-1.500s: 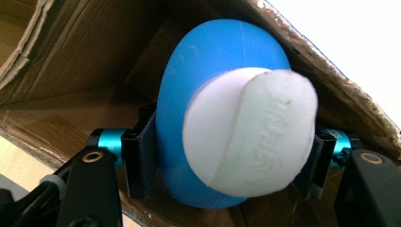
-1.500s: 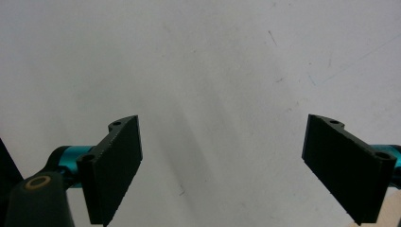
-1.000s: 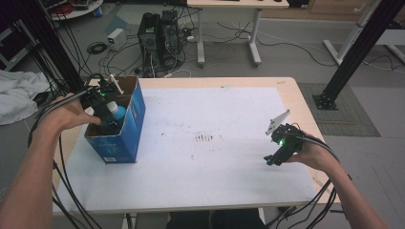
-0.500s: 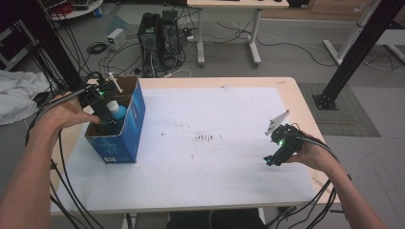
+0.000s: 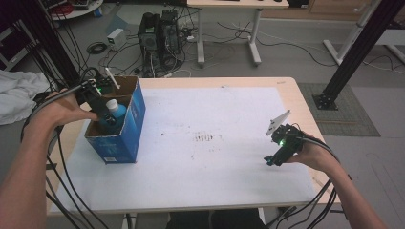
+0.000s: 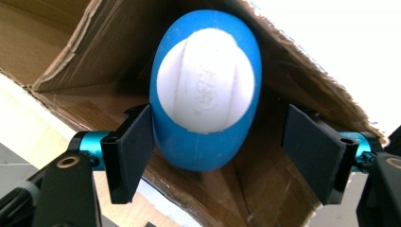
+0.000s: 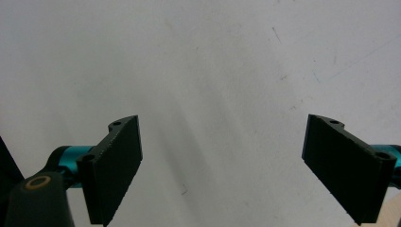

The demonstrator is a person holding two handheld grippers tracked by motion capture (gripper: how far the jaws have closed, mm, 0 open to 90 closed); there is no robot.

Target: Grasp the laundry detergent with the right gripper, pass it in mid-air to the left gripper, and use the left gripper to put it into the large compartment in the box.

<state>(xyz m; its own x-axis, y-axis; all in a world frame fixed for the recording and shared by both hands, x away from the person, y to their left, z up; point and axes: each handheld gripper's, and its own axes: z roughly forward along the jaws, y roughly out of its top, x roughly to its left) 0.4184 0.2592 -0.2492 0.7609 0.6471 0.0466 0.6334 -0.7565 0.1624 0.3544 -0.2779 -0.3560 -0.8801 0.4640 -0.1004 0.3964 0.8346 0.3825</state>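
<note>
Blue bottle [image 5: 114, 114] with a white cap stands upright inside the open blue cardboard box [image 5: 129, 131] at the left end of the white-covered table [image 5: 215, 167] in the high view. The left gripper [image 5: 106, 117] reaches down into the box from the person's left hand [image 5: 59, 110], right at the bottle. Far across the table, the right gripper [image 5: 272, 161] rests low over the bare white sheet near the right edge, well apart from the box.

In the left gripper view, the bottle [image 6: 205, 94] is seen from above, its round white cap [image 6: 205, 80] facing the camera and the brown inner walls of the box [image 6: 71, 61] around it. The jaws have just been opening: the one at picture left lies against the blue shoulder or just beside it, while the other stands clear with a plain gap, so the bottle sits between them unclamped and released.

In the right gripper view, the right gripper [image 7: 222, 165] has its jaws spread wide over the empty white sheet [image 7: 213, 61], holding nothing.

The bottle looks like smooth rigid plastic, probably light and somewhat slippery. Its rounded shoulder would tend to squirt out of flat pads; the straighter body below the shoulder seems the safer place to take hold, squarely across its width.
</note>
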